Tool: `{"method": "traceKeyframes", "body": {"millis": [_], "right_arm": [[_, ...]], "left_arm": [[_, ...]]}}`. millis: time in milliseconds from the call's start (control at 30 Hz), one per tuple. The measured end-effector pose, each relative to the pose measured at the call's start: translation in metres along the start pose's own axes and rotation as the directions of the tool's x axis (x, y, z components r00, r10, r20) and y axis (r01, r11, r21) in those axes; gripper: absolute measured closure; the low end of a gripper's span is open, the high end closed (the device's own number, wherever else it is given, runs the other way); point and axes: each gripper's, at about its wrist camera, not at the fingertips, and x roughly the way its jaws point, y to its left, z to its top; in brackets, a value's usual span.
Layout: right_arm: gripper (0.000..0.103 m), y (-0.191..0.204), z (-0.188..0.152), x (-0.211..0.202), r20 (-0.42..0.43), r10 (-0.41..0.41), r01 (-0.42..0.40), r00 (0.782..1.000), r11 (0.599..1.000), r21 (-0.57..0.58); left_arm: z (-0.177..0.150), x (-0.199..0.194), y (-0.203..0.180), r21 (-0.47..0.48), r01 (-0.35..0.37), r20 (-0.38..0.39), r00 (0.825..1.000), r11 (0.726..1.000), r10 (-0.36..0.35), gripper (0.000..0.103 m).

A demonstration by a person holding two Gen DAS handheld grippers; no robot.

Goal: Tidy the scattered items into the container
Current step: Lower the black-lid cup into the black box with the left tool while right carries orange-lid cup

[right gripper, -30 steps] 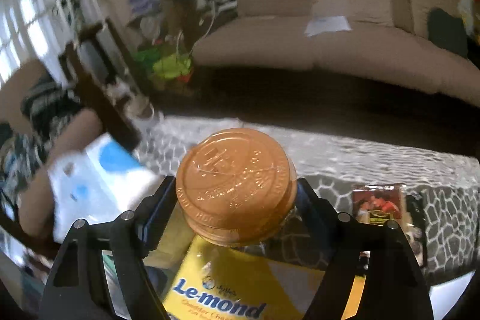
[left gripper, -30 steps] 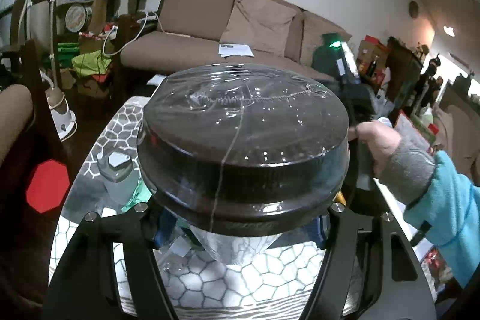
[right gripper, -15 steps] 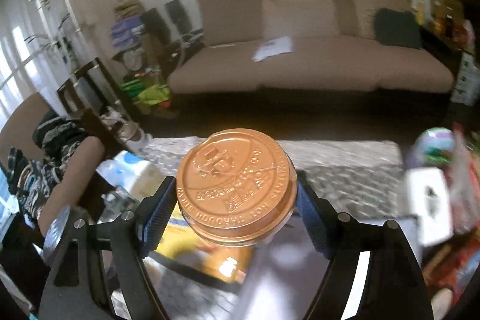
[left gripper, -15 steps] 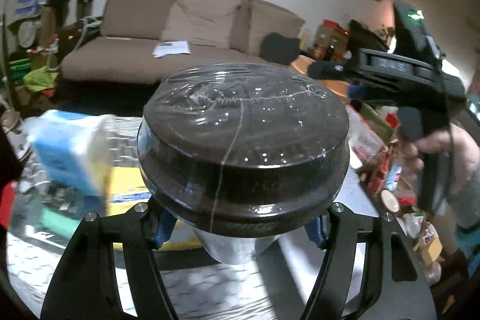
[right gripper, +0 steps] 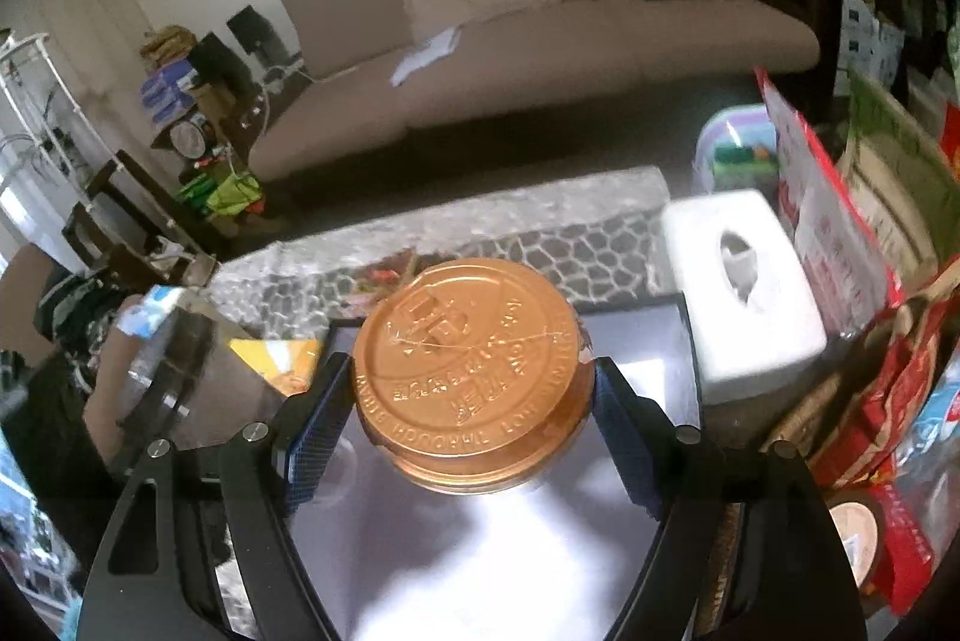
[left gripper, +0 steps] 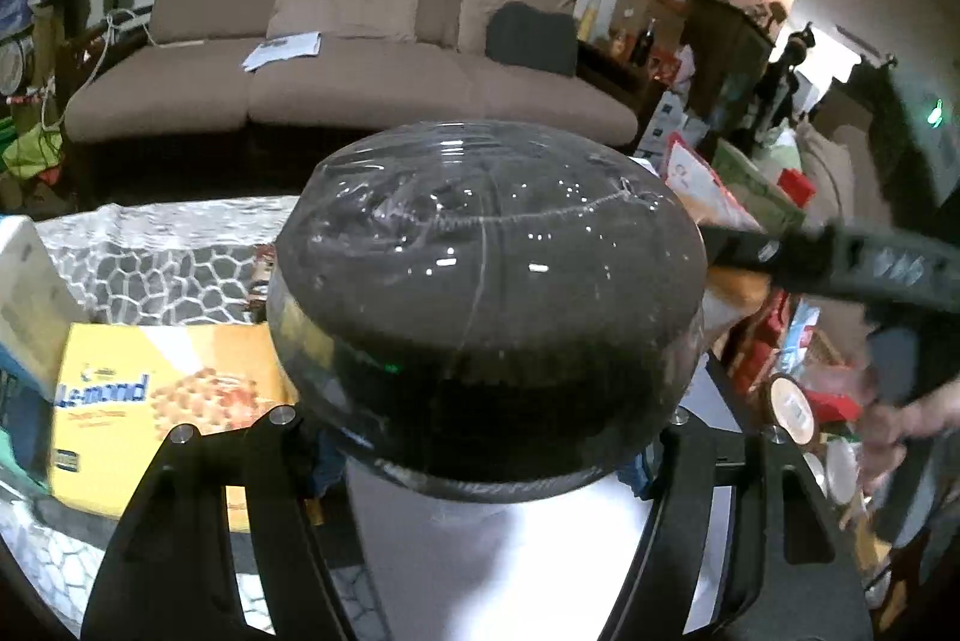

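Left wrist: left gripper (left gripper: 486,437) clamps a dark-lidded cup (left gripper: 489,293) below its shrink-wrapped lid, carried upright over a white surface (left gripper: 480,569); container not identifiable. Yellow biscuit box (left gripper: 162,395) lies left, right gripper (left gripper: 840,263) crosses close on the right. Right wrist: its fingers grip a copper-lidded cup (right gripper: 468,371) under the rim. Tissue box (right gripper: 741,287) and snack bags (right gripper: 840,221) crowd the right side.

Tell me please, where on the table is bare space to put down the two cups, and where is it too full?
Bare patch: the pale surface below the right gripper, bordered by the tissue box and the yellow box. The patterned tabletop toward the sofa is mostly free too. The side beyond the tissue box is crowded with snack bags.
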Motion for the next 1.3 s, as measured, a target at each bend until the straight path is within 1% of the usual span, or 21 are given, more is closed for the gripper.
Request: {"method": "traceKeyframes", "body": {"millis": [167, 267, 433, 500, 600, 733, 767, 800, 900, 1000, 1067, 1100, 1133, 1167, 1233, 1300], "right_arm": [[0.023, -0.019, -0.011, 0.036, -0.022, -0.064, 0.063, 0.998, 0.998, -0.026], [0.023, -0.025, -0.017, 0.052, -0.016, -0.104, 0.103, 0.994, 0.993, -0.056], [0.023, -0.033, -0.024, 0.070, 0.020, -0.163, 0.164, 0.986, 0.978, -0.125], [0.023, -0.033, -0.026, 0.074, 0.033, -0.186, 0.189, 0.982, 0.970, -0.152], [0.022, -0.039, -0.026, 0.075, 0.056, -0.183, 0.189, 0.982, 0.972, -0.143], [0.021, -0.041, -0.025, 0.074, 0.060, -0.191, 0.198, 0.980, 0.968, -0.156], [0.021, -0.041, -0.025, 0.071, 0.070, -0.211, 0.220, 0.975, 0.962, -0.161], [0.021, -0.041, -0.024, 0.064, 0.100, -0.224, 0.238, 0.969, 0.957, -0.165], [0.020, -0.046, -0.015, 0.041, 0.154, -0.200, 0.221, 0.968, 0.966, -0.135], [0.020, -0.055, -0.006, 0.016, 0.184, -0.158, 0.176, 0.970, 0.981, -0.086], [0.021, -0.064, -0.002, 0.001, 0.170, -0.103, 0.111, 0.980, 0.993, -0.038], [0.022, -0.071, -0.002, -0.004, 0.160, -0.055, 0.058, 0.986, 0.998, -0.013], [0.023, -0.074, -0.002, -0.007, 0.147, -0.032, 0.032, 0.989, 0.999, 0.002], [0.023, -0.077, -0.003, -0.008, 0.132, -0.032, 0.030, 0.991, 0.999, 0.012], [0.024, -0.081, -0.004, -0.008, 0.096, -0.054, 0.054, 0.994, 0.998, 0.013], [0.024, -0.086, -0.008, -0.009, 0.087, -0.059, 0.057, 0.994, 0.998, 0.021]], "left_arm": [[-0.007, 0.022, -0.003, 0.012, -0.013, -0.027, 1.000, 1.000, 0.013, 0.037], [-0.012, 0.038, -0.005, 0.003, -0.013, -0.048, 0.999, 1.000, 0.013, 0.037], [-0.020, 0.049, -0.006, 0.004, -0.004, -0.072, 0.997, 1.000, 0.004, 0.037], [-0.023, 0.052, -0.007, 0.012, -0.005, -0.081, 0.997, 1.000, 0.006, 0.037], [-0.026, 0.058, -0.007, 0.002, 0.000, -0.099, 0.995, 1.000, 0.001, 0.037], [-0.028, 0.063, -0.013, 0.017, -0.003, -0.114, 0.993, 1.000, 0.005, 0.037], [-0.029, 0.064, -0.014, 0.016, -0.002, -0.119, 0.993, 1.000, 0.004, 0.037], [-0.029, 0.066, -0.016, 0.017, 0.000, -0.125, 0.992, 1.000, 0.002, 0.037], [-0.032, 0.071, -0.021, 0.030, -0.003, -0.139, 0.990, 1.000, 0.007, 0.037], [-0.034, 0.078, -0.028, 0.041, -0.007, -0.160, 0.987, 0.999, 0.013, 0.037], [-0.036, 0.081, -0.033, 0.058, -0.012, -0.167, 0.986, 0.998, 0.022, 0.037], [-0.037, 0.083, -0.037, 0.066, -0.015, -0.169, 0.985, 0.998, 0.026, 0.037], [-0.037, 0.085, -0.039, 0.069, -0.017, -0.173, 0.985, 0.997, 0.029, 0.037], [-0.037, 0.088, -0.042, 0.072, -0.021, -0.178, 0.983, 0.997, 0.033, 0.037], [-0.036, 0.098, -0.048, 0.079, -0.032, -0.189, 0.981, 0.996, 0.046, 0.037], [-0.034, 0.108, -0.054, 0.088, -0.049, -0.193, 0.979, 0.995, 0.065, 0.037]]}}
